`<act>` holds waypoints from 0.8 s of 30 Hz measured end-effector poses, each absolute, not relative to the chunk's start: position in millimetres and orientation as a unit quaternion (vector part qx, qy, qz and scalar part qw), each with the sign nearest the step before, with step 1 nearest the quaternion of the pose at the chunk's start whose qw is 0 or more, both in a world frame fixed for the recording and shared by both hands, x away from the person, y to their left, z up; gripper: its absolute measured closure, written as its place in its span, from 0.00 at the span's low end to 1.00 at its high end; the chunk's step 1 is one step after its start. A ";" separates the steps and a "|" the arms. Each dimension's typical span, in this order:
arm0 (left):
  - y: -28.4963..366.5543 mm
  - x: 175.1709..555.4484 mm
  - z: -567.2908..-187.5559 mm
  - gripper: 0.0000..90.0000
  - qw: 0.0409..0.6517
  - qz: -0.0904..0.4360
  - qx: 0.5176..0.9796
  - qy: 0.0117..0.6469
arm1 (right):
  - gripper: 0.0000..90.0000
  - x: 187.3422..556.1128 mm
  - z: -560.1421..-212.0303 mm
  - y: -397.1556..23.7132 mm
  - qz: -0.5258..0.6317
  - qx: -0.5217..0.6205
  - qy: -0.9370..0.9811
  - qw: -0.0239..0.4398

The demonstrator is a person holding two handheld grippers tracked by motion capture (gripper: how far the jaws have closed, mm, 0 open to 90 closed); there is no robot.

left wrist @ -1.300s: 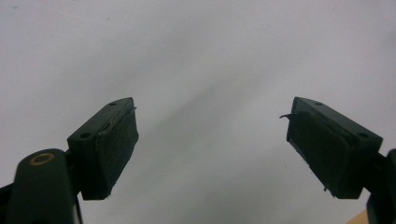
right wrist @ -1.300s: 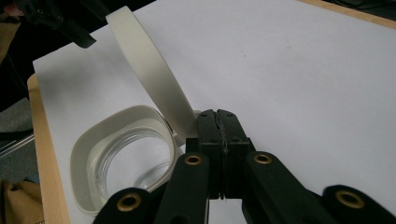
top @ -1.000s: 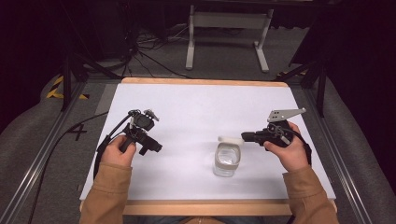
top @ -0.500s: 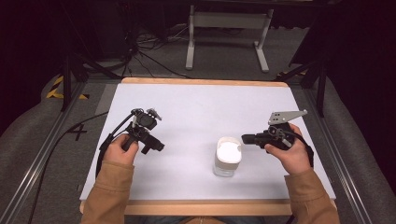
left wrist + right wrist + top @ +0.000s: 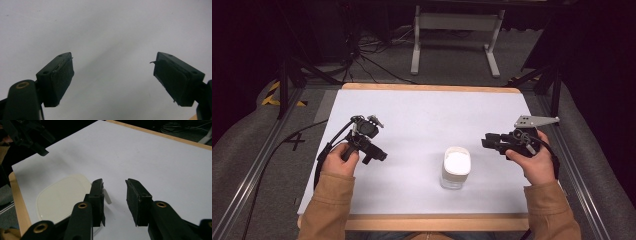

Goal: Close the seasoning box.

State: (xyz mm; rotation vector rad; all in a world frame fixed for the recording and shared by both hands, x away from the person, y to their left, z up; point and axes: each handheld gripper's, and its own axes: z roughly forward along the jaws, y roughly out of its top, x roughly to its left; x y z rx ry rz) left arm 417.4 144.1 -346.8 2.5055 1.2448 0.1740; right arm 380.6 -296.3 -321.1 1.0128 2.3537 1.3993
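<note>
Container [image 5: 455, 169] with its white lid [image 5: 63, 197] stands free; your right gripper [image 5: 488, 142], jaws just opening and empty, should approach squarely; left gripper [image 5: 380, 156] gapes empty too.

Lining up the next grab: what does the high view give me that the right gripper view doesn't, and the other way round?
High view: the left hand, the right hand and a metal stand beyond the table. Right gripper view: the right gripper close up, its jaws just been opening, nothing between them, the lid tab beside one jaw. Both: the white-lidded container, the table, the left gripper.
</note>
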 end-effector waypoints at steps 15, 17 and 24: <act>141.8 419.5 -347.2 0.18 0.169 0.057 0.881 0.439 | 0.67 383.5 -323.1 -330.6 0.454 0.399 0.784 0.140; 141.8 420.7 -347.1 0.18 0.166 0.056 0.883 0.435 | 0.66 384.1 -324.3 -334.9 0.449 0.405 0.784 0.144; 138.0 422.8 -348.5 0.19 0.160 0.055 0.886 0.433 | 0.61 385.7 -329.3 -350.6 0.418 0.435 0.783 0.152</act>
